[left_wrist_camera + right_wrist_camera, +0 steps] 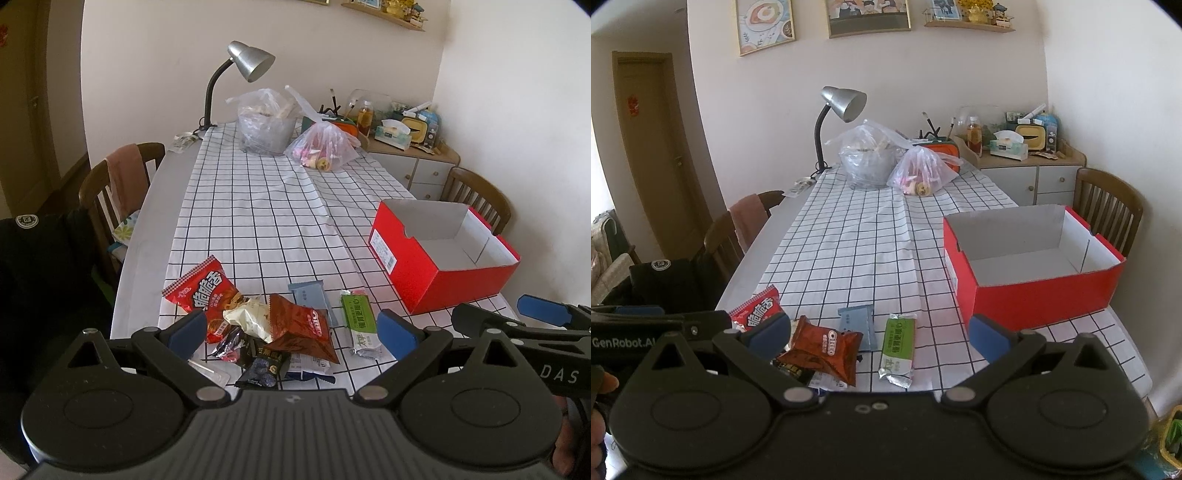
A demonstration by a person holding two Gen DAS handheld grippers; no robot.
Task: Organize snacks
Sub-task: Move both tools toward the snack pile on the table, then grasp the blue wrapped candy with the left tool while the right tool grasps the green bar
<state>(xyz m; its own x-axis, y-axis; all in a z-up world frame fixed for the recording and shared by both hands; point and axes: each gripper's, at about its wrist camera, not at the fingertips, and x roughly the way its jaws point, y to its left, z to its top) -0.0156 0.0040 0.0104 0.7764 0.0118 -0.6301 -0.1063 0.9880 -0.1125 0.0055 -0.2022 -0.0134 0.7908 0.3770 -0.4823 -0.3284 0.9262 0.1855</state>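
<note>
Both claws empty and spread — no snack lifted yet.

I find the snack pile (258, 328) at the near edge of the table (258, 206), just ahead of my left claw (291, 330). The green bar (897, 345) lies apart to its right, long axis running near to far, ahead of my right claw (879, 332) — the nearer hand. The red box (1034, 291) stands empty, far right.
</note>
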